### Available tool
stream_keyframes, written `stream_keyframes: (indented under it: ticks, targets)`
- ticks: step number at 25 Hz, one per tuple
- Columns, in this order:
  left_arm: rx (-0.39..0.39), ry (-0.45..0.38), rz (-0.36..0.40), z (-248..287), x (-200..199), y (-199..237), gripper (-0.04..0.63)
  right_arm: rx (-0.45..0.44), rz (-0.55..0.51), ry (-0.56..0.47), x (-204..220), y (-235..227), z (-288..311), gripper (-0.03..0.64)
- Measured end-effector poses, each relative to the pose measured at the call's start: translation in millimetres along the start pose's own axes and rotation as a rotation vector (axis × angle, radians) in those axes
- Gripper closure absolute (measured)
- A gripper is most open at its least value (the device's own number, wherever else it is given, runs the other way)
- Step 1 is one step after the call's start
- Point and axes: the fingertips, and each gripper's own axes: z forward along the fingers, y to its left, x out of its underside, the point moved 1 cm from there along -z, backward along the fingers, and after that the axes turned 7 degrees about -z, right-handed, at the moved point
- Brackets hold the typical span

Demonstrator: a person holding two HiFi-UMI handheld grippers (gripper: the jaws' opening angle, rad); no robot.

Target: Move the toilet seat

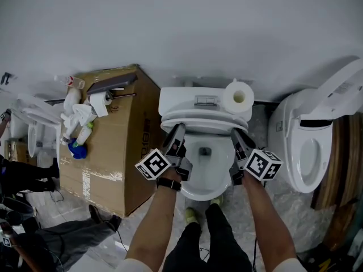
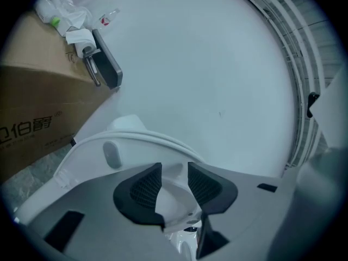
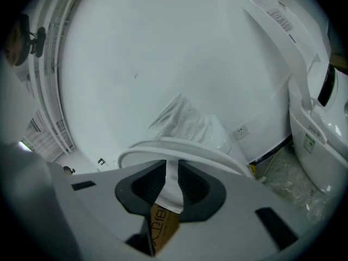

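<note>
In the head view, a white toilet (image 1: 204, 174) is seen in the middle, against the far wall, with a roll of paper (image 1: 238, 97) standing on the right end of its tank (image 1: 187, 102). The toilet seat (image 1: 204, 123) is seen tilted up off the bowl, just in front of the tank. The left gripper (image 1: 179, 128) is laid against the seat's left side and the right gripper (image 1: 235, 134) against its right side, each held out from a bare forearm. A cardboard box (image 1: 119, 146) stands just left of the toilet, with crumpled tissue and bottles on its top. A second toilet (image 1: 306, 152) with its lid raised stands to the right.

In the left gripper view, the left gripper (image 2: 175, 181) is seen only partly closed, its dark fingers (image 2: 142, 192) set on either side of the toilet seat (image 2: 136, 140). The seat's white rim fills the gap between them, so the rim is gripped. An oval bumper (image 2: 111, 154) is seen on the seat's face, and the cardboard box (image 2: 32, 113) lies to the left.

In the right gripper view, the right gripper (image 3: 172, 181) is seen closed to a narrow gap, its fingers (image 3: 142, 186) pressed on the rim of the toilet seat (image 3: 179, 145), which arcs away beyond them. The second toilet (image 3: 321, 135) is seen at the right edge, and a wall socket (image 3: 241, 130) low on the far wall.
</note>
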Motion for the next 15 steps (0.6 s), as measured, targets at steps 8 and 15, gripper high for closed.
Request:
stream_keyframes:
  ticks: [8,15]
  targets:
    - [-0.03,-0.007,0.012,11,-1,5,0.488,0.036,-0.039,0.016,-7,-5,12,0.546]
    - [-0.051,-0.002,0.045,17,-8,7,0.519,0.041,-0.05,0.023,-8,-5,13,0.549]
